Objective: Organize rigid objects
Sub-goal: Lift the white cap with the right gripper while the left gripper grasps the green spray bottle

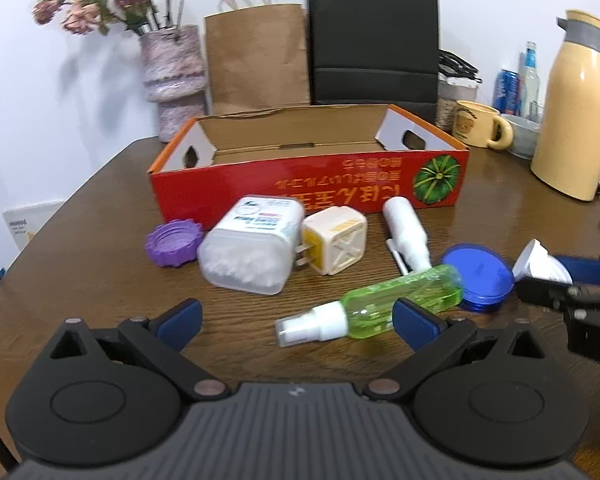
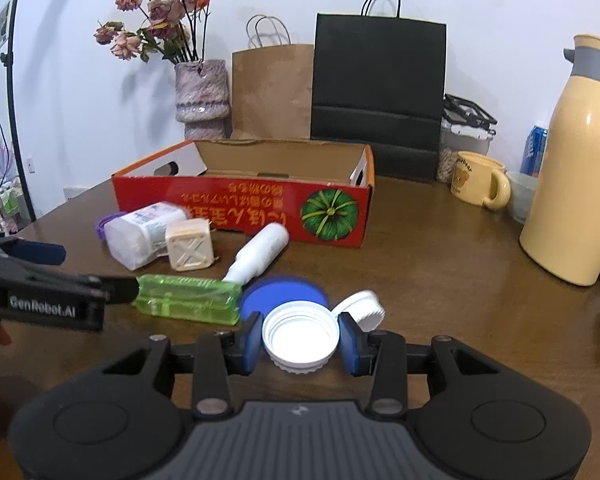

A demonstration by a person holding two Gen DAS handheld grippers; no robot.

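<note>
An open red cardboard box (image 1: 308, 184) (image 2: 240, 208) stands empty on the brown table. In front of it lie a purple lid (image 1: 174, 242), a cotton-swab jar (image 1: 256, 242) (image 2: 140, 232), a cream plug adapter (image 1: 336, 238) (image 2: 190, 244), a white bottle (image 1: 406, 232) (image 2: 260, 250), a green spray bottle (image 1: 380, 300) (image 2: 188, 298) and a blue lid (image 1: 480, 272) (image 2: 284, 290). My left gripper (image 1: 296, 322) is open, its right finger beside the green bottle. My right gripper (image 2: 300, 338) is shut on a white cap (image 2: 300, 338) (image 1: 540, 266). A second white cap (image 2: 362, 308) lies just behind.
At the back stand a vase of dried flowers (image 1: 174, 76), a brown paper bag (image 1: 256, 60) and a black bag (image 1: 374, 44). On the right are a cream thermos (image 1: 574, 112) (image 2: 580, 168), a yellow mug (image 1: 480, 124) (image 2: 478, 182), cans and a grey bowl (image 1: 524, 136).
</note>
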